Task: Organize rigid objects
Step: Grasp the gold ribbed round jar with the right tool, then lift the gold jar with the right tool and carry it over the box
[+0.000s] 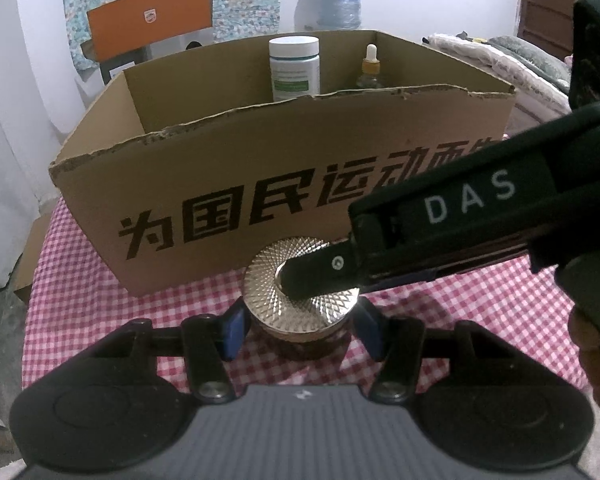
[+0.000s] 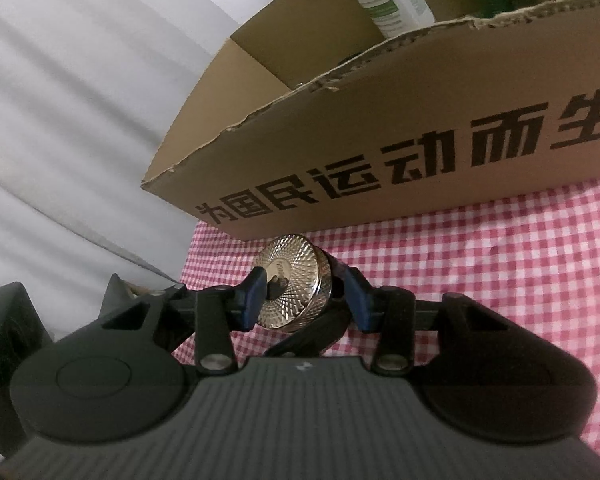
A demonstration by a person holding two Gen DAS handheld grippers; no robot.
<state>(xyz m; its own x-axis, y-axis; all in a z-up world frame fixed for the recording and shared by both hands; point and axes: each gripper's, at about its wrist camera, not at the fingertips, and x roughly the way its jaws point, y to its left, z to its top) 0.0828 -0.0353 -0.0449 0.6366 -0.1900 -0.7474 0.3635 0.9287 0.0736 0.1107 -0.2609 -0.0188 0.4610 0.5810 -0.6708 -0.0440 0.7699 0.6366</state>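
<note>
- Jar (image 1: 300,344) stands on the checked cloth (image 1: 100,300), just in front of the cardboard box (image 1: 220,184). It is not in the box yet.
- The left gripper (image 1: 302,332) is closed part way, with a blue pad on each side of the brown jar. It looks like it is holding the jar.
- The right gripper (image 2: 304,300) is closed narrow on the gold lid (image 1: 268,280). One pad sits on the lid's top. The other is behind the lid, and I cannot tell just where it presses.
- The lid is shiny and bumpy, so the pad on top could slip off.
- If the lid is loose, it could twist or pop off during a lift, and the jar could drop.
- If the two grippers pull different ways, the jar could tip over on the cloth.
- The box wall is tall and close. A low lift could bump the jar into it.
- The white bottle (image 1: 295,68) and dropper bottle (image 1: 371,66) stand inside. A careless drop could knock them down.
</note>
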